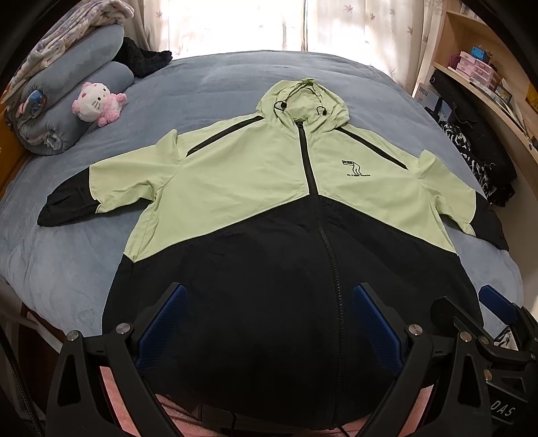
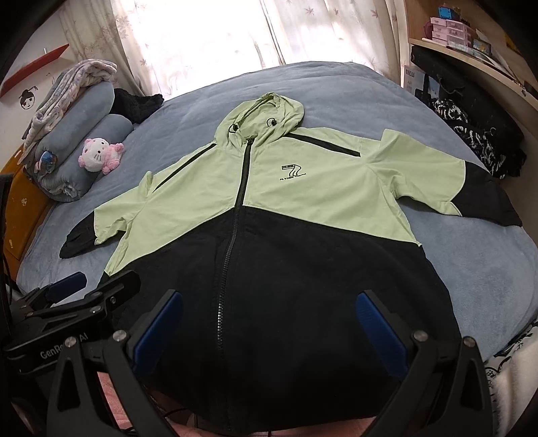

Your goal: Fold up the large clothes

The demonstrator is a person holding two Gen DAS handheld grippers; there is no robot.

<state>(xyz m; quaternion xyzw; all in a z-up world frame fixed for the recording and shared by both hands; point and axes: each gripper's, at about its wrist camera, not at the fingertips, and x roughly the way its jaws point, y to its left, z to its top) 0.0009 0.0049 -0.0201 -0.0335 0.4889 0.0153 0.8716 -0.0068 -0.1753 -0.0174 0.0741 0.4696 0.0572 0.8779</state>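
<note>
Jacket (image 1: pixel 269 201) spread flat and face-up on bed (image 1: pixel 67 262), zipped to the collar, hood (image 1: pixel 302 97) toward the curtained far edge, hem at the near edge. Thin, smooth woven shell, lightly creased; pale green over chest, hood and upper sleeves, black below a V-shaped seam and at the cuffs. Coarse black zipper (image 1: pixel 322 235) down the middle, two slanted black strips at the shoulders, small black printed logo (image 1: pixel 353 168) on the chest, cord toggles at the hood opening. Sleeves angled out toward the side edges of the bed, black cuffs lying on the cover.

Left gripper (image 1: pixel 269 322) poised over the black lower panel near the hem, jaws spread wide, nothing between them; matte black frame with ribbed blue pads (image 1: pixel 164 326). Right gripper (image 2: pixel 269 326) likewise wide apart and empty over the same dark panel, just beside the left one, blue pads (image 2: pixel 380 329) facing inward. Contact between fingertips and cloth not clear from either view.

Bed cover of soft, plush grey-blue fleece. Near the left far corner, rolled blanket (image 1: pixel 64 111) of the same grey-blue pile, with a pale patterned quilt (image 1: pixel 80 23) heaped on top. Round, fluffy pink-and-white plush cat (image 1: pixel 95 104) leaning against the roll. Crumpled black knit garment (image 1: pixel 144 57) beside it, near the far edge. Sheer white curtain (image 1: pixel 235 23) with a faint leaf print behind. Curved wooden shelf (image 1: pixel 487 97) along the right edge, stacked with small pink boxes.
</note>
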